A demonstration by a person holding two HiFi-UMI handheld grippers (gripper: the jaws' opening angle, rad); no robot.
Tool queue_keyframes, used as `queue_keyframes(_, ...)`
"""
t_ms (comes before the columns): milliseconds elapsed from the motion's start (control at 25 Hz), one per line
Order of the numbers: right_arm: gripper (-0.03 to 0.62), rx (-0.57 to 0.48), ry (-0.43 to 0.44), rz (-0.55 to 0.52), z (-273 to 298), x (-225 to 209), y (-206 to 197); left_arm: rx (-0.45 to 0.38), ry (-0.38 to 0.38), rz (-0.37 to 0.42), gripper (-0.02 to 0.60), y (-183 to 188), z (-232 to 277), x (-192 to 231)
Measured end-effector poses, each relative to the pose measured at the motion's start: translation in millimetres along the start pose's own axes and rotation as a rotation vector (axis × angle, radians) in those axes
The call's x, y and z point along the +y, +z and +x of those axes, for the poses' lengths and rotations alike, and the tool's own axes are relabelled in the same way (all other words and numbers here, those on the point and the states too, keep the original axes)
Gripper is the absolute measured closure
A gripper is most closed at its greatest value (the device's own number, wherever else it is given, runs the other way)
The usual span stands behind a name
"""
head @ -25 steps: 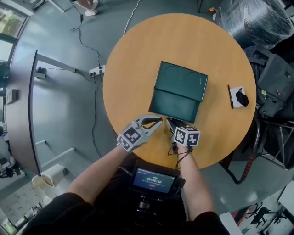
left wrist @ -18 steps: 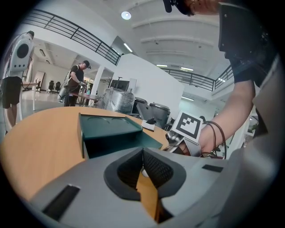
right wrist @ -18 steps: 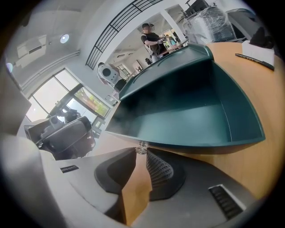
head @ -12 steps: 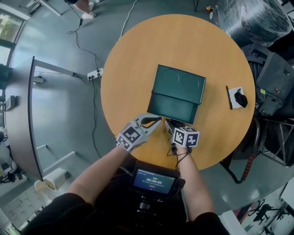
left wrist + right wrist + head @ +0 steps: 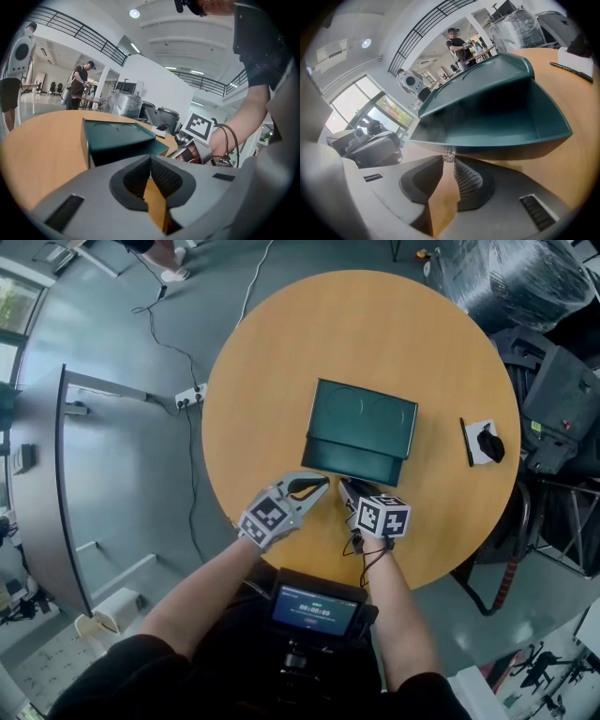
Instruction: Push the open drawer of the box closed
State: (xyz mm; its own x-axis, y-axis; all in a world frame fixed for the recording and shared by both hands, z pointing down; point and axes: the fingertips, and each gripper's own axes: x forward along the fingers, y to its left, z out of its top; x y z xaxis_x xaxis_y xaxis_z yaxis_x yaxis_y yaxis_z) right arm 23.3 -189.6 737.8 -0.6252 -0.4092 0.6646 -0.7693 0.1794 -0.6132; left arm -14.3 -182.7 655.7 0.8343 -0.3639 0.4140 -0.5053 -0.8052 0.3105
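1. Left gripper (image 5: 323, 484): I hold it at the near-left corner of the box (image 5: 364, 416), just short of the drawer front. Its fingers (image 5: 164, 177) are closed tip to tip with nothing between them. Only bare desk (image 5: 272, 362) shows beneath them.

2. Right gripper (image 5: 344, 487): I hold it just beside the left gripper, at the near face of the box, angled down at the drawer (image 5: 354, 463). Its fingers stand narrow around the small clear knob (image 5: 448, 156) on the drawer front. Both tips appear to press on the knob, though it is tiny in the right gripper view.

3. Drawer: dark green, partly drawn out of the near side of the box, towards me.

4. Box: dark green, lying flat near the centre of the round desk. Two circular recesses mark its top.

5. Right of the box, well apart: a white pad (image 5: 477, 427) carrying a black object (image 5: 491, 441), with a dark pen (image 5: 466, 439) along the edge nearest the box.

6. Left of the box, off the desk: a power strip (image 5: 190, 396) on the floor (image 5: 112, 456).
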Motion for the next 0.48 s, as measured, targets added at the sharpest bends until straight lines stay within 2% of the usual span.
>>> queue_keyframes(480, 0.500, -0.043, -0.013, 0.006, 10.8, -9.6, 31.9, 0.012, 0.010, -0.030, 0.551, 0.3, 13.2, 26.3)
